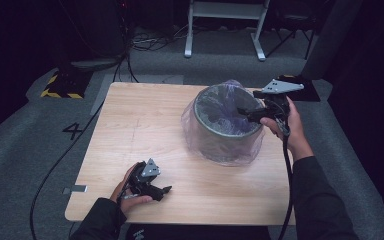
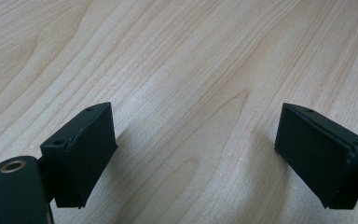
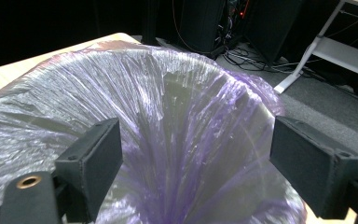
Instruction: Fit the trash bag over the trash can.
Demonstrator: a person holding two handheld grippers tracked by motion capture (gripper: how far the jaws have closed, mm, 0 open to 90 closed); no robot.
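Note:
A round grey bin [image 1: 227, 131] lined with a thin purple plastic bag [image 1: 219, 107] stands on the right half of the wooden table [image 1: 140, 120]. The bag is folded over the rim and hangs down the outside. My right gripper [image 1: 244, 113] hovers over the bin's right rim, pointing left across the opening. In the right gripper view, that gripper [image 3: 193, 163] is open above the bag's crinkled inside [image 3: 182, 135], with nothing between the pads. My left gripper [image 1: 164, 191] rests near the table's front edge, and its pads [image 2: 86, 149] stand wide apart over bare wood.
Beyond the table is grey carpet with cables, a black-and-yellow striped base [image 1: 62, 86] at the left and a white frame's legs [image 1: 225, 30] at the back. A dark stand [image 1: 310, 75] rises just past the table's right corner.

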